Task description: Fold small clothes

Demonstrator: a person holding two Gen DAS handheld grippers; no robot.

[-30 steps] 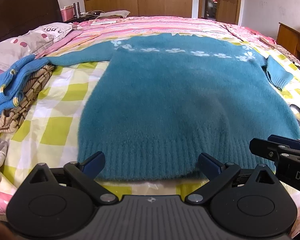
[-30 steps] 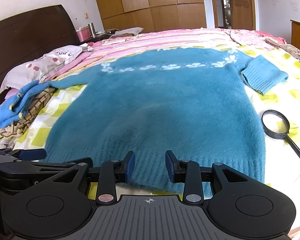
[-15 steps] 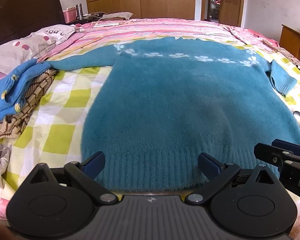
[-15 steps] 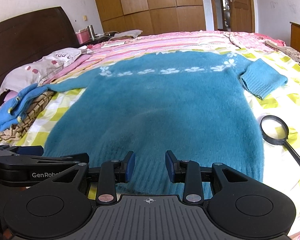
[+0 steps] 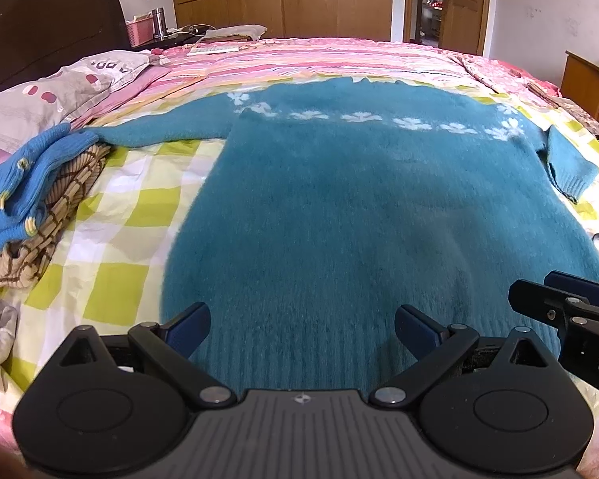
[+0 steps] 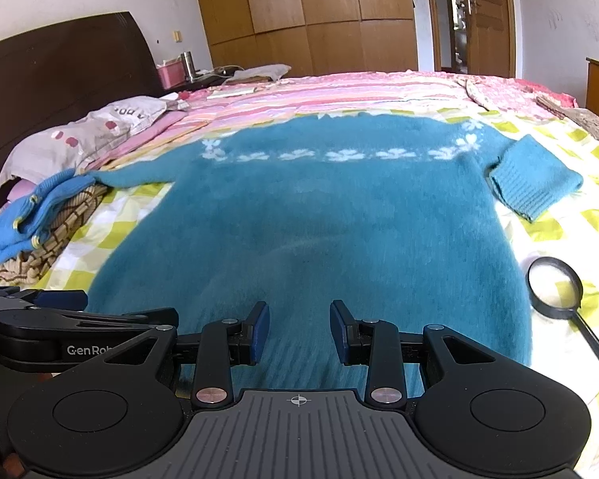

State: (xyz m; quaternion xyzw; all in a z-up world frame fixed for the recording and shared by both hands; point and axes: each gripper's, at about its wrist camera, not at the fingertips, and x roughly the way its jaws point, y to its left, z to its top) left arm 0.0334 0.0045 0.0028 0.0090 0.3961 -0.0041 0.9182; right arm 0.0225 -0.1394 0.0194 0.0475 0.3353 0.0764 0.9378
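Observation:
A teal fuzzy sweater with a white flower band lies flat on the bed, hem toward me; it also shows in the right wrist view. Its left sleeve stretches out left, its right sleeve is folded in. My left gripper is wide open just above the ribbed hem. My right gripper is open with a narrower gap, over the hem to the right of the left one. Both are empty.
A pile of folded clothes with a blue knit on top lies at the left. A black magnifying glass lies right of the sweater. A pillow and dark headboard are at the back left, a checked sheet is underneath.
Both grippers have moved forward and lower over the sweater's hem. Their openings have not changed.

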